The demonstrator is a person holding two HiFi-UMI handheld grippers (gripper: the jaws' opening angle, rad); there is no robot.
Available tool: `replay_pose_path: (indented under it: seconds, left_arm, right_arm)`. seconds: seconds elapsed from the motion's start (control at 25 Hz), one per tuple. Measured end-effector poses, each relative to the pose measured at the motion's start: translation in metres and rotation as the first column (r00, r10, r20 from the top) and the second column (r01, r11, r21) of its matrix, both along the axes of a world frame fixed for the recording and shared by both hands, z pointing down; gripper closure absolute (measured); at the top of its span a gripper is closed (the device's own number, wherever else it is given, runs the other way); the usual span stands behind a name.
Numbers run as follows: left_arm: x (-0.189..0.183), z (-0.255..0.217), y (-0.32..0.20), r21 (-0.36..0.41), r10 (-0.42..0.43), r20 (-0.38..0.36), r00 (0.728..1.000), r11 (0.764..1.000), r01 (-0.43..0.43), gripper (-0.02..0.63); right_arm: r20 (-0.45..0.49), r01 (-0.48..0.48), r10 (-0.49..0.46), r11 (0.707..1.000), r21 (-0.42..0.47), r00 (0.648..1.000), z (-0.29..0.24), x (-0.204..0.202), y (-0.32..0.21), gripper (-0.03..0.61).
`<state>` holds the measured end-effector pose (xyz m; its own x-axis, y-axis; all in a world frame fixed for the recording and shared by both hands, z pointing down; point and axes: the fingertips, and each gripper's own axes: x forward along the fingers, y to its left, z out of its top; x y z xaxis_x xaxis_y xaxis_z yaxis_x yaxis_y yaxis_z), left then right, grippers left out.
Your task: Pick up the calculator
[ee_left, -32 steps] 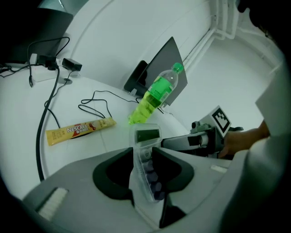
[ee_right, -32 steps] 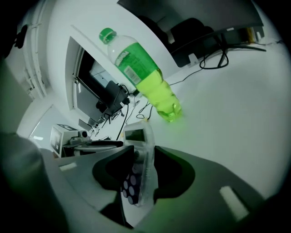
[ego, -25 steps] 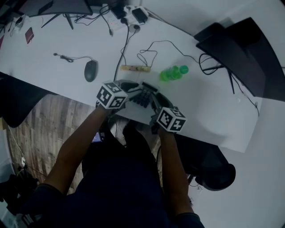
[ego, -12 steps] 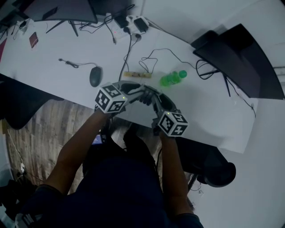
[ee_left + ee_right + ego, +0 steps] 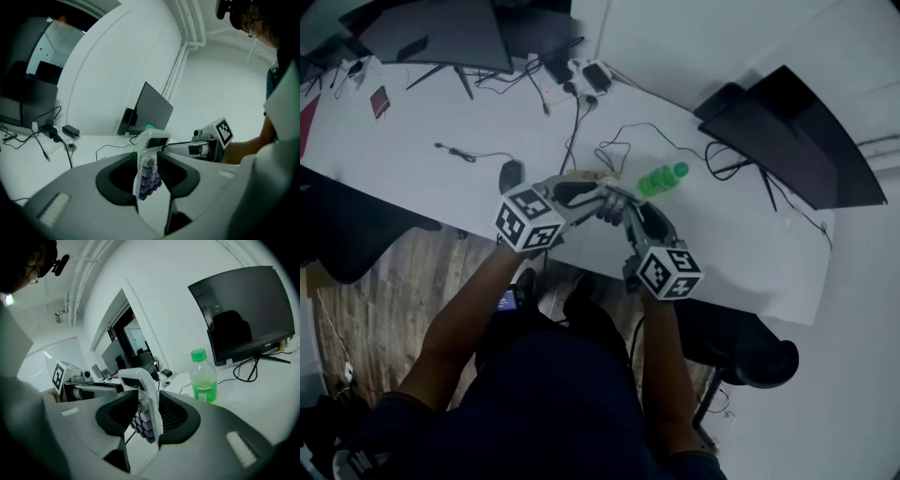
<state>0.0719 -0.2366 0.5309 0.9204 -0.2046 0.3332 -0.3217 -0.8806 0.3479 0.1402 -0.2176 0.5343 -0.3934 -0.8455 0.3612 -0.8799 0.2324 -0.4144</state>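
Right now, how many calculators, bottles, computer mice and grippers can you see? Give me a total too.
calculator: 1
green bottle: 1
mouse: 1
grippers: 2, the left gripper and the right gripper, both clamped on the calculator
total: 5

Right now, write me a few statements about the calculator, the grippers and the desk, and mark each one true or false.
1. Both the left gripper and the right gripper are closed on the calculator. True.
2. The calculator lies flat on the desk. False: it is held on edge between the two grippers, off the desk.
3. The green bottle lies on its side. False: it stands upright on the desk with its cap on.
4. A black mouse lies on the desk. True.
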Motion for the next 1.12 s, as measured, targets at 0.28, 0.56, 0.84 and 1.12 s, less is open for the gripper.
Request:
replay_pose_path:
  seconds: [0.28, 0.56, 0.84, 1.12]
  left_arm:
    - [-0.014, -0.051, 0.001, 0.112, 0.014, -0.036, 0.999, 0.994, -0.010, 0.488]
    - [-0.030, -0.097, 0.007, 0.198, 0.029, -0.087, 0.996, 0.980, -0.012, 0.488]
    - [-0.049, -0.140, 0.013, 0.267, 0.038, -0.145, 0.989, 0.964, 0.002, 0.488]
    - [-0.066, -0.164, 0.022, 0.307, 0.058, -0.174, 0.983, 0.952, -0.002, 0.488]
  right_arm:
    - [-0.021, -0.006, 0.008, 0.995, 0.103, 1.000, -0.052, -0.012, 0.000, 0.433]
    - [-0.040, -0.014, 0.022, 0.980, 0.197, 0.999, -0.101, -0.026, 0.004, 0.433]
    - [-0.089, -0.002, 0.028, 0.960, 0.281, 0.996, -0.146, -0.045, 0.012, 0.437]
    - [-0.133, 0.016, 0.028, 0.949, 0.314, 0.991, -0.174, -0.061, 0.020, 0.439]
